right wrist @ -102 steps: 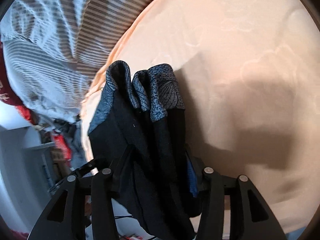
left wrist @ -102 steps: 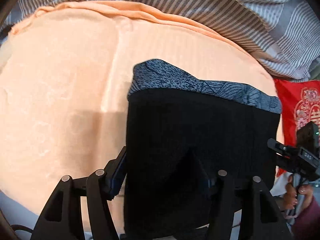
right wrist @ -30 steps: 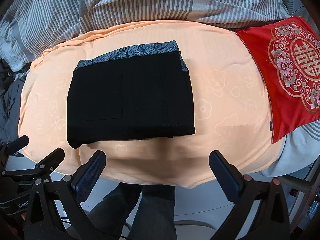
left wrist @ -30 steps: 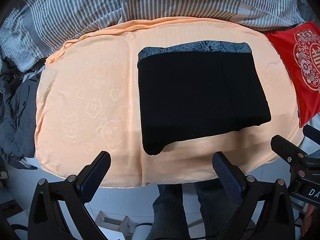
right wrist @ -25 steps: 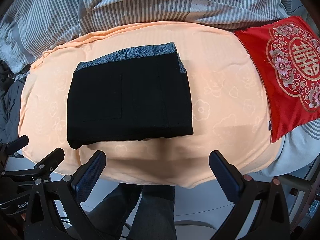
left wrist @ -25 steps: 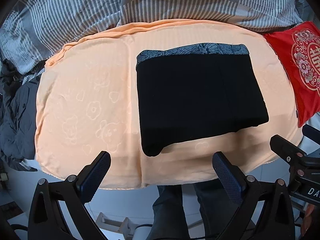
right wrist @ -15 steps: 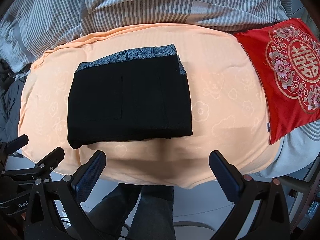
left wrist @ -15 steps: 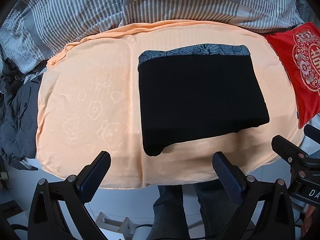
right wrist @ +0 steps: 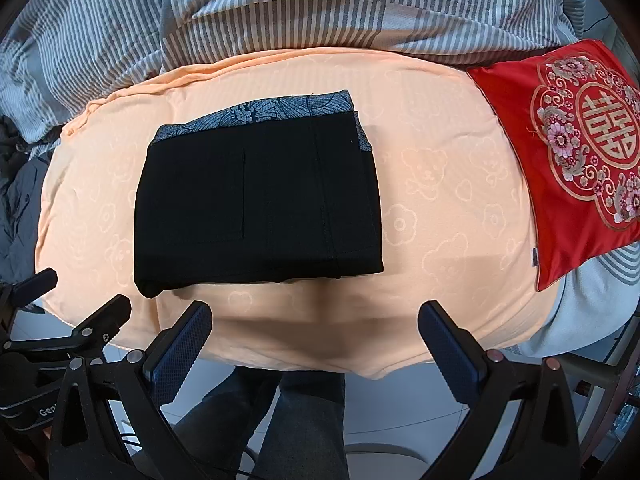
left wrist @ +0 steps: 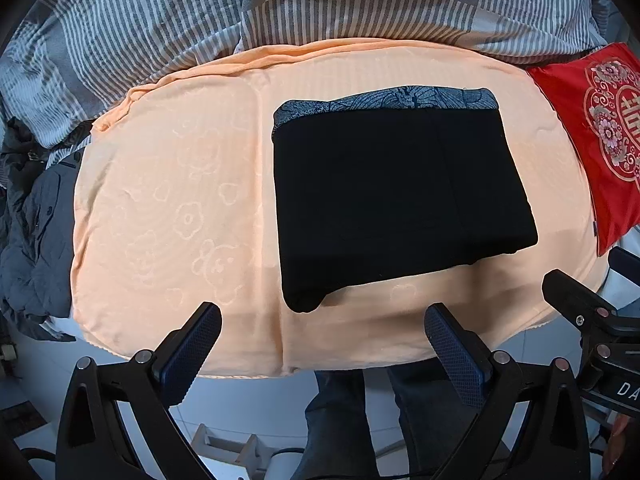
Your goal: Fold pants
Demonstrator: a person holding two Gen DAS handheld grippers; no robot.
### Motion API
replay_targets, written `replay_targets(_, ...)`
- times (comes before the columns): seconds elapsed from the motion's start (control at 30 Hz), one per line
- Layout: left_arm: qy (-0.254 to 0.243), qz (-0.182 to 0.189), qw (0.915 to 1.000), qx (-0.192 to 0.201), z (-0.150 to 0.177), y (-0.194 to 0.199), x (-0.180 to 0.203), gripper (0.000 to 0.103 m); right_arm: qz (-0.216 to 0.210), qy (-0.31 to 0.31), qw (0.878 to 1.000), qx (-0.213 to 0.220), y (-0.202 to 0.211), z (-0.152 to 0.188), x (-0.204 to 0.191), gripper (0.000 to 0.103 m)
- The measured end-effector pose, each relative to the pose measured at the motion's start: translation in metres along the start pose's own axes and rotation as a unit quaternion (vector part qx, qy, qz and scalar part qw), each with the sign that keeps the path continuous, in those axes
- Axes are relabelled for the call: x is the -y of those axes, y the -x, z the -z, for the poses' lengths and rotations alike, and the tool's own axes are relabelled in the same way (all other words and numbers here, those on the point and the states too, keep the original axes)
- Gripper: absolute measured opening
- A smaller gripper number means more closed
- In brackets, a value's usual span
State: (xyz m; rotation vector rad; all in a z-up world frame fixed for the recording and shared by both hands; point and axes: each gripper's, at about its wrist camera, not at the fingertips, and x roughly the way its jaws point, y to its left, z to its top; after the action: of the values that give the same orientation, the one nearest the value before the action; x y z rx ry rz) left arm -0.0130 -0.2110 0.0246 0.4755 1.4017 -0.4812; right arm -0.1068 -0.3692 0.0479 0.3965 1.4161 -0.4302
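Note:
The black pants (left wrist: 396, 196) (right wrist: 256, 200) lie folded into a flat rectangle on the peach blanket (left wrist: 176, 208) (right wrist: 448, 200), with a grey patterned waistband (left wrist: 384, 100) (right wrist: 264, 114) along the far edge. My left gripper (left wrist: 322, 324) is held back over the blanket's near edge, open, with nothing between its fingers. My right gripper (right wrist: 314, 322) is likewise open and empty, short of the pants. Each gripper's body shows at the edge of the other's view.
A grey striped duvet (left wrist: 280, 4) (right wrist: 320, 4) is bunched behind the blanket. A red embroidered cushion (left wrist: 608, 128) (right wrist: 580, 140) lies at the right. Dark clothes (left wrist: 28, 220) are heaped at the left. A person's legs (left wrist: 360, 432) (right wrist: 288, 420) stand below on a pale floor.
Since 3.4 s ago both grippers let go of the pants and drew back and up. Over the last second almost nothing has moved; the pants lie still.

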Motion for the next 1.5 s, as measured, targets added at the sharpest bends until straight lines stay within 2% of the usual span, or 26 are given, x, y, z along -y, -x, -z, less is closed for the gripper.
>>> replay_targets(0.9, 0.001, 0.001, 1.0, 0.003, -0.0011, 0.0007, -0.0007, 0.102, 0.001, 0.002, 1.0, -0.002, -0.0006, 0.0, -0.0015, 0.103)
replay_targets(1.2, 0.009, 0.013, 0.9999, 0.003, -0.001, -0.0003, -0.0009, 0.102, 0.003, 0.002, 1.0, -0.003, -0.0011, -0.0012, -0.0005, 0.103)
replay_targets(1.5, -0.004, 0.008, 0.9996, 0.025, -0.0001, 0.0061, 0.0017, 0.102, 0.005, -0.005, 1.0, -0.002, -0.0006, -0.0045, 0.0045, 0.103)
